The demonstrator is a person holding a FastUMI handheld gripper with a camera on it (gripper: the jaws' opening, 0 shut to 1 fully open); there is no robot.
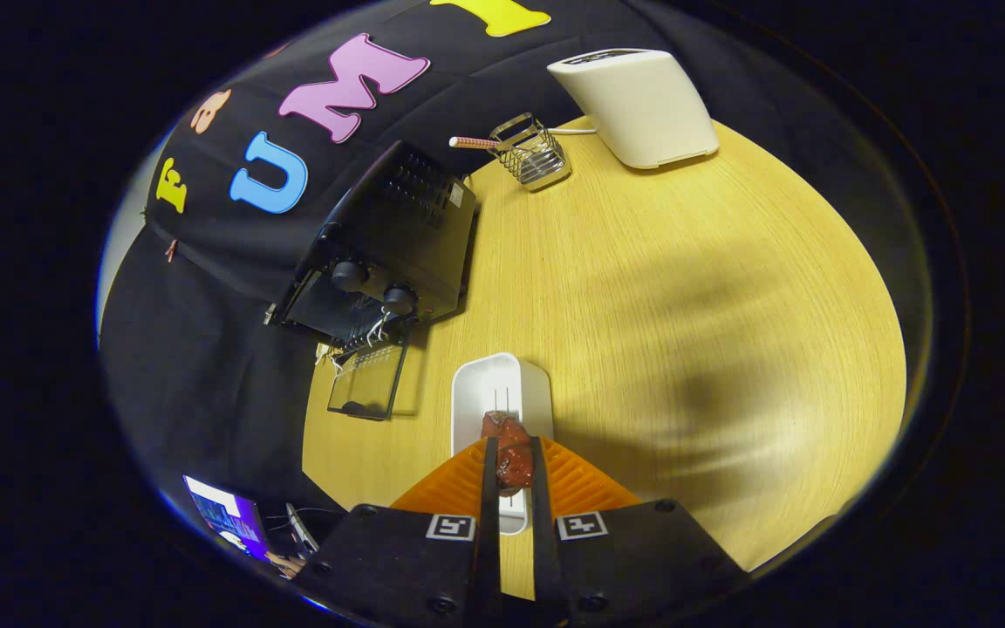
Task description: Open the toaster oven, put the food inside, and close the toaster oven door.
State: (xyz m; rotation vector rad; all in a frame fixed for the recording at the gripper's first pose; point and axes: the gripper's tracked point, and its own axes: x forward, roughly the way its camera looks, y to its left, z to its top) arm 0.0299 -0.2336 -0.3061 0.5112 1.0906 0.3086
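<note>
The toaster oven (385, 253) sits at the far left of the desk (686, 305), and its glass door (369, 382) already hangs open toward the near side, so the opening step looks done. The gripper (514, 467) has its two fingers pinched on the reddish-brown food (511, 453), held just above a white tray (502, 384) near the middle of the desk. What seems left: carry the food left to the oven, set it inside, then shut the door. A white toaster (642, 105) and a wire rack (533, 153) stand on the far side, well apart from the work
</note>
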